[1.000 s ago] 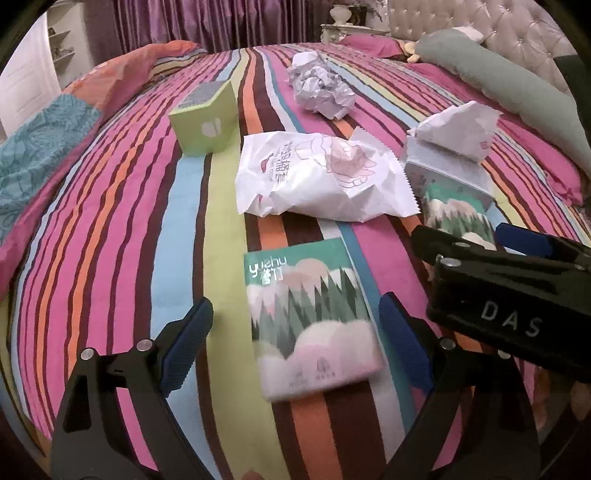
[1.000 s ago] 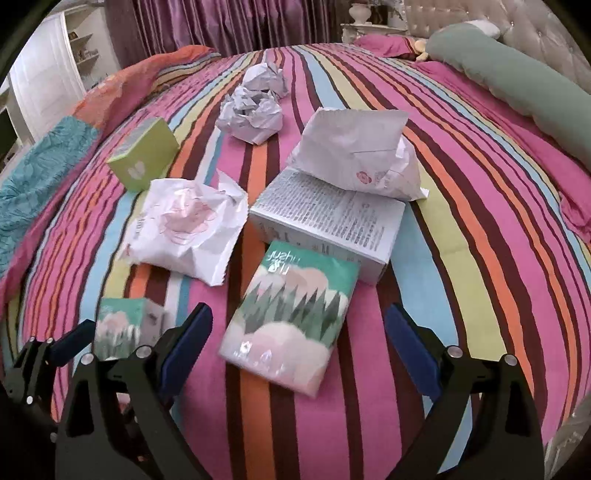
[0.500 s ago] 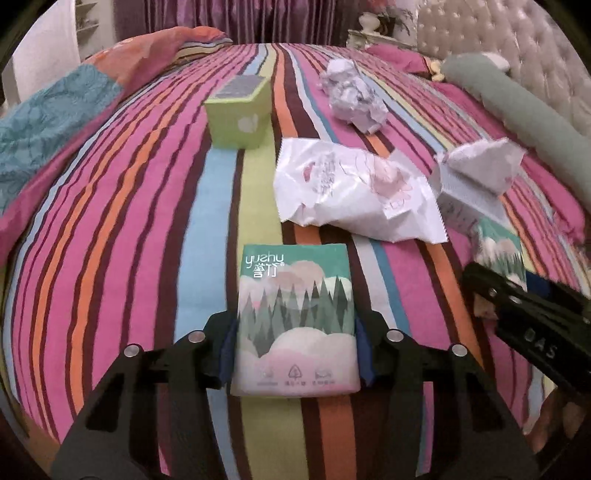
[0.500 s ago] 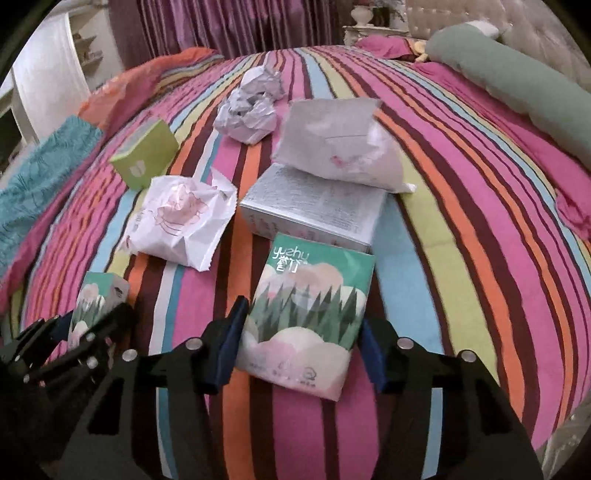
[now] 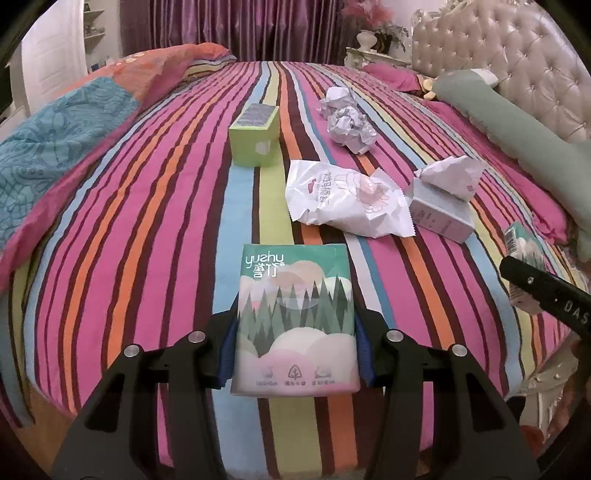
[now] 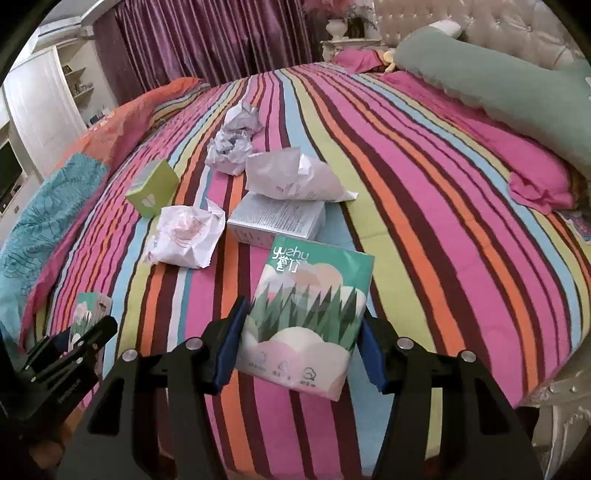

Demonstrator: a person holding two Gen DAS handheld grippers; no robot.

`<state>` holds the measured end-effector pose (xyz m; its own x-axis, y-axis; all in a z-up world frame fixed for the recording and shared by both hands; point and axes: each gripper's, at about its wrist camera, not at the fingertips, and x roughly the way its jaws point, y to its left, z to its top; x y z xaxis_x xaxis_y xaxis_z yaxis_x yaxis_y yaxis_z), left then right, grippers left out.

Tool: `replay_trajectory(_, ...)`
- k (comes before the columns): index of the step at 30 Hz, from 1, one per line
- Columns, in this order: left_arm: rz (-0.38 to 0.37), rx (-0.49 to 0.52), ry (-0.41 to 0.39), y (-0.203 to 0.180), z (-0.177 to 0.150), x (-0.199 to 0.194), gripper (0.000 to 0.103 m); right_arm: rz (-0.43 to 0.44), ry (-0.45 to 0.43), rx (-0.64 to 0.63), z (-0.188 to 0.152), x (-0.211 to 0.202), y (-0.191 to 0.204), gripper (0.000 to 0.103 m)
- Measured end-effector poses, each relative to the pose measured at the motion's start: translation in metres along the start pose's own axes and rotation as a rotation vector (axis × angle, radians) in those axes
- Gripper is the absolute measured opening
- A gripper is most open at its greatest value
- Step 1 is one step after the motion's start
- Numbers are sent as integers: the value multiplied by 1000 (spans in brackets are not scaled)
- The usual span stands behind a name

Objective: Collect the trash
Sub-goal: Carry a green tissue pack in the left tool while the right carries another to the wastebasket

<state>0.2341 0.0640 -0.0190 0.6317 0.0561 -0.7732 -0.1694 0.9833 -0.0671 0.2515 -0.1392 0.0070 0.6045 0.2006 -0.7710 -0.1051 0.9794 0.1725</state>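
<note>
Big bed (image 5: pixel 147 229) with a loud striped cover, purple curtains (image 5: pixel 236 29) far back and a tufted headboard (image 5: pixel 517 59) on the right. Each gripper is clamped on its own tissue pack: the left gripper (image 5: pixel 295 347) on one tissue pack (image 5: pixel 295 317), the right gripper (image 6: pixel 297 350) on the other pack (image 6: pixel 310 306), both packs up off the cover at the near edge. Crumpled paper (image 5: pixel 347 122), a white wrapper (image 5: pixel 347 199), a green box (image 5: pixel 255 136) and a grey box (image 5: pixel 439 214) lie farther out, the grey box half buried under a torn wrapper (image 5: pixel 450 173), its print too small to read.

Two green forest-print tissue packs (image 5: pixel 295 321) (image 6: pixel 306 314) lifted; crumpled wrappers (image 5: pixel 347 199) on striped bed.
</note>
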Motion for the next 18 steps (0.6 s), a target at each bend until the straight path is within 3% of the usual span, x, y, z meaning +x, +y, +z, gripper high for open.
replay_trajectory(18, -33, 25, -60, 5, -37, -68, 50, -16, -44, -20, -41, -67, -6, 54)
